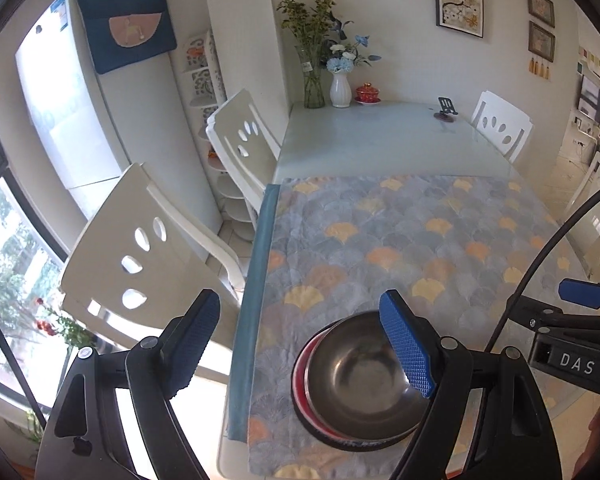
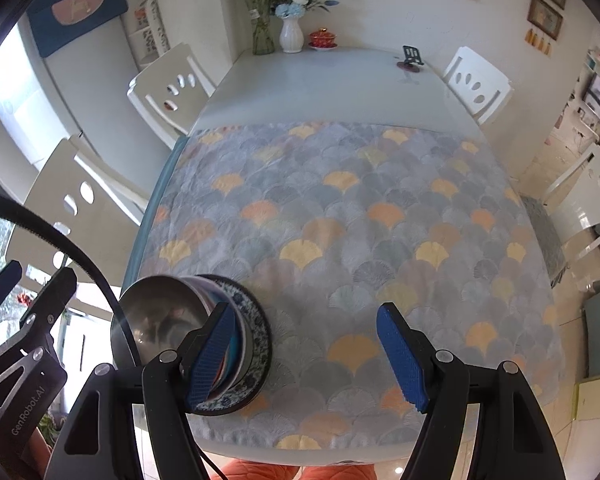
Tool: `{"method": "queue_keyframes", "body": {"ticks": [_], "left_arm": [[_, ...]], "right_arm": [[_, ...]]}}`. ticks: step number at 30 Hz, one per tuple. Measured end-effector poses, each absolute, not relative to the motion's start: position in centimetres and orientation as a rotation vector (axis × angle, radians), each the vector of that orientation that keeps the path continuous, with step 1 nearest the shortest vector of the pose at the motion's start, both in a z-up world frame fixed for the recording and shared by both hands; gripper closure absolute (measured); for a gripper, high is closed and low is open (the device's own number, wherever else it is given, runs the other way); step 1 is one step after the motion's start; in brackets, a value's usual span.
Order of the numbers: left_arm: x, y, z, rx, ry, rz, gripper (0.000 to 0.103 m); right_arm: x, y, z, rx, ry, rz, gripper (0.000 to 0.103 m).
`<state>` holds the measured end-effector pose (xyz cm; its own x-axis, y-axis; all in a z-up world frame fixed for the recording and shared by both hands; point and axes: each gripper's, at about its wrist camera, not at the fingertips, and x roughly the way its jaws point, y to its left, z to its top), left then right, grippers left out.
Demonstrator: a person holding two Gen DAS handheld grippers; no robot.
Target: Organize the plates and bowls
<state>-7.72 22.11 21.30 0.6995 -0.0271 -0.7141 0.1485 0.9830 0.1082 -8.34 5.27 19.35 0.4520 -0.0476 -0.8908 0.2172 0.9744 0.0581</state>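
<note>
A steel bowl [image 1: 360, 372] sits on top of a stack, with a red bowl [image 1: 300, 384] under it, on the patterned cloth near the table's front left corner. In the right wrist view the steel bowl [image 2: 160, 320] tops several nested dishes on a blue-and-white patterned plate [image 2: 256, 344]. My left gripper [image 1: 300, 352] is open above the stack, its right finger [image 1: 408, 348] over the bowl's rim. My right gripper [image 2: 304, 356] is open and empty, just right of the stack, its left finger [image 2: 212, 356] in front of the dishes.
The fan-patterned cloth [image 2: 360, 240] covers the near half of the white table [image 1: 380, 136]. Vases with flowers [image 1: 340, 88], a red lidded cup [image 1: 367, 93] and a phone stand [image 1: 446, 110] stand at the far end. White chairs [image 1: 140, 248] line both sides.
</note>
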Motion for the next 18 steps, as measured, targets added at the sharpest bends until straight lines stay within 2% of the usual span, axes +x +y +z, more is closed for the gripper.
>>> {"method": "queue_keyframes", "body": {"ticks": [18], "left_arm": [[-5.6,11.5,23.0,0.149,0.806,-0.146,0.022]], "right_arm": [[-6.8,-3.9,20.3,0.201,1.097,-0.151,0.031]]}}
